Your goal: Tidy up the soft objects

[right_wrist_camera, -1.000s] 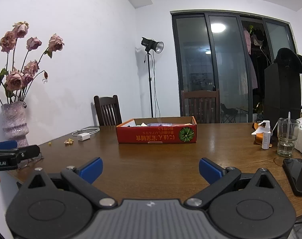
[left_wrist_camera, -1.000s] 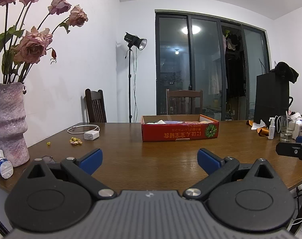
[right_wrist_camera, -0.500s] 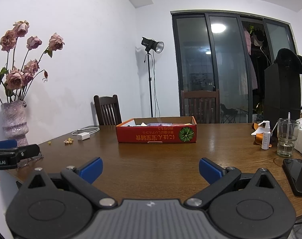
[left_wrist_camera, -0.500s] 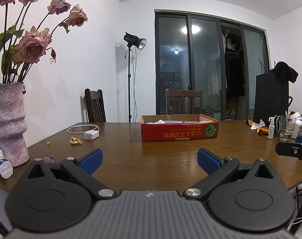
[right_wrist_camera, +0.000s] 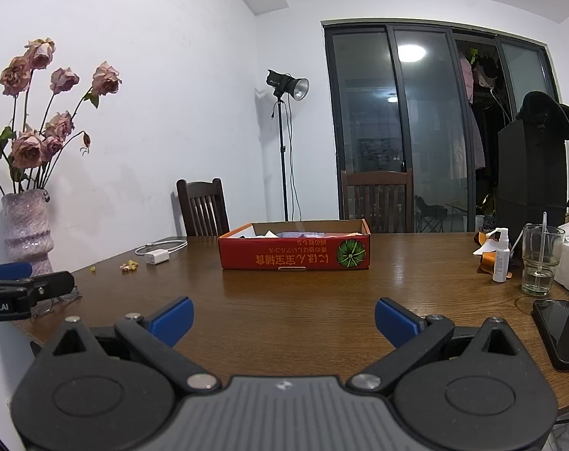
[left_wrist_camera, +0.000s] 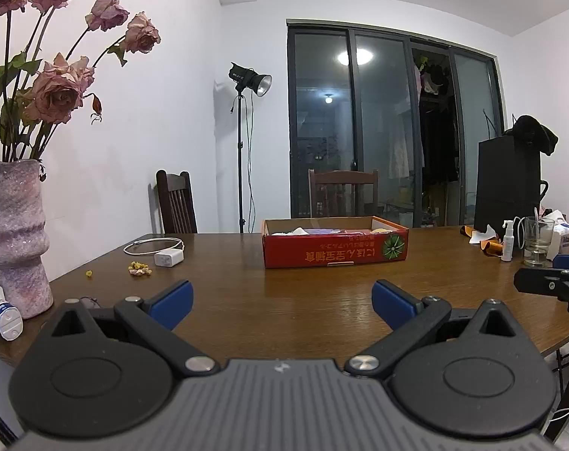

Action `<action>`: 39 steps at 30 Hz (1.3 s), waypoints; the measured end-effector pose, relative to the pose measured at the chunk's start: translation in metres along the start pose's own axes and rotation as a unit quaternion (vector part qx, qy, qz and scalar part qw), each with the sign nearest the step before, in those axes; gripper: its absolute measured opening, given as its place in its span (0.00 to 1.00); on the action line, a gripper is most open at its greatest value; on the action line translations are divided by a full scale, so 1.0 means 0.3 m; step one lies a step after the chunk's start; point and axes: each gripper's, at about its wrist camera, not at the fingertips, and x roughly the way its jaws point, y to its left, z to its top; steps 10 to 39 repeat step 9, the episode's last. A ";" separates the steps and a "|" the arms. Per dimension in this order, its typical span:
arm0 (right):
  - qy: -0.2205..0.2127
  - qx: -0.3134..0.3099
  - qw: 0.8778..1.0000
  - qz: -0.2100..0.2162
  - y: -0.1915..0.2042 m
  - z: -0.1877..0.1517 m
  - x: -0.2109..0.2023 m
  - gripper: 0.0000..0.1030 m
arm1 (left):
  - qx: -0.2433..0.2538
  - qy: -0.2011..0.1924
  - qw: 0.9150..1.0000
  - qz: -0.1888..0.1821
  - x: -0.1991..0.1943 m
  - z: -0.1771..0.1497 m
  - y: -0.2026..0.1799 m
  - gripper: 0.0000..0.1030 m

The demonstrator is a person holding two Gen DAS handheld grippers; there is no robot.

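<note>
A shallow red cardboard box [left_wrist_camera: 335, 251] stands on the brown wooden table, far from both grippers; it also shows in the right wrist view [right_wrist_camera: 294, 253]. Soft items in white, purple and pink [left_wrist_camera: 314, 230] lie inside it, mostly hidden by the box wall. My left gripper [left_wrist_camera: 280, 302] is open and empty above the near table edge. My right gripper [right_wrist_camera: 283, 319] is open and empty, also at the near edge. Each gripper shows at the side of the other's view.
A pink vase of dried roses [left_wrist_camera: 12, 240] stands at the left edge with a small white tube [left_wrist_camera: 2, 319]. A white charger and cable [left_wrist_camera: 168, 257] and crumbs [left_wrist_camera: 139, 270] lie left. A glass [right_wrist_camera: 540, 259], spray bottle [right_wrist_camera: 500, 255], tissues and phone [right_wrist_camera: 562, 329] sit right.
</note>
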 end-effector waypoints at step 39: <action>0.000 -0.001 1.000 0.000 0.001 -0.001 -0.002 1.00 | -0.014 0.003 1.000 -0.008 0.002 0.003 0.012 1.00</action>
